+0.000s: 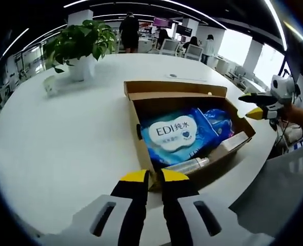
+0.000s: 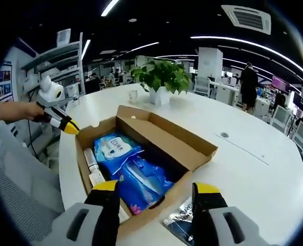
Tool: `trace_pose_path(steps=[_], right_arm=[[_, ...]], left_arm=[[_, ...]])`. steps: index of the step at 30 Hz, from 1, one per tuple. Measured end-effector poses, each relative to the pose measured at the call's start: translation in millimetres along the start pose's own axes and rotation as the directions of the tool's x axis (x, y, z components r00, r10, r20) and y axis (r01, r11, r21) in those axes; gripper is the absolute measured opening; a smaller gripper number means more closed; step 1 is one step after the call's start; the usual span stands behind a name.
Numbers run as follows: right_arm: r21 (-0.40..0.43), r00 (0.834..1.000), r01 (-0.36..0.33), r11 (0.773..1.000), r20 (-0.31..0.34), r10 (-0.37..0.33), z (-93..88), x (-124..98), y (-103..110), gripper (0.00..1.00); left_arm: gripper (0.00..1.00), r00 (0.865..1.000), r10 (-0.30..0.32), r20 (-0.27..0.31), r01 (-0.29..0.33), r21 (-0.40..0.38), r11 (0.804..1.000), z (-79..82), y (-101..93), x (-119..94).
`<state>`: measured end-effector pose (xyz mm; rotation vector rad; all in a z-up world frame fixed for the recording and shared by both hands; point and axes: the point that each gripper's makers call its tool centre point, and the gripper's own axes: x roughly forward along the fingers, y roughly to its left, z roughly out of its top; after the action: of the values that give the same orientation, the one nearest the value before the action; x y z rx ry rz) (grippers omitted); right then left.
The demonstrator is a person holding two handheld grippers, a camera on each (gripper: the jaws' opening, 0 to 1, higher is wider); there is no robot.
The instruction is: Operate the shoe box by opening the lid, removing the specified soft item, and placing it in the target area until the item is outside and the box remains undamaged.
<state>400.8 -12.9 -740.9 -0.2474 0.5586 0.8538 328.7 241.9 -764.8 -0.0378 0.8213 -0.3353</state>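
An open brown shoe box [image 1: 141, 134] [image 2: 189, 156] lies on the round white table, its lid flap [image 1: 174, 88] folded back. Inside lies a blue wipes pack with a white "EDI" label [image 1: 176, 134] [image 2: 113, 148], beside a second blue soft pack [image 1: 218, 119] [image 2: 141, 182]. A tube [image 1: 189, 165] and a small white carton [image 1: 234, 141] lie along one wall. My left gripper [image 1: 155, 177] [image 2: 64, 123] has its jaws close together just at the box's near corner. My right gripper [image 2: 157, 189] [image 1: 254, 105] stands open over the opposite long wall.
A potted plant [image 1: 82, 43] [image 2: 161, 77] and a small cup [image 1: 49, 84] [image 2: 133, 95] stand on the table [image 1: 59, 148] [image 2: 254, 169]. A dark packet [image 2: 179, 218] lies beside the box. A grey chair back [image 2: 18, 179] stands near the table edge. People stand far behind.
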Motion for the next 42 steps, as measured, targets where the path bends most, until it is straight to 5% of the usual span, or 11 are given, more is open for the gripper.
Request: trace_pose_path(steps=[26, 38, 42], right_arm=[[0.034, 0.988, -0.134, 0.99, -0.071, 0.136, 1.1, 85.0, 55.4, 0.38], [0.201, 0.99, -0.113, 0.973, -0.059, 0.127, 3.9, 111.8, 54.0, 0.22], [0.342, 0.989, -0.09, 0.936, -0.076, 0.123, 2.4, 115.7, 52.6, 0.16]], left_arm=[[0.03, 0.999, 0.045, -0.024, -0.047, -0.096, 0.994, -1.8, 2.9, 0.5], [0.03, 0.998, 0.049, -0.032, -0.052, -0.098, 0.994, -1.7, 3.4, 0.9], [0.03, 0.998, 0.048, -0.031, -0.052, -0.113, 0.992, -1.7, 3.7, 0.9]])
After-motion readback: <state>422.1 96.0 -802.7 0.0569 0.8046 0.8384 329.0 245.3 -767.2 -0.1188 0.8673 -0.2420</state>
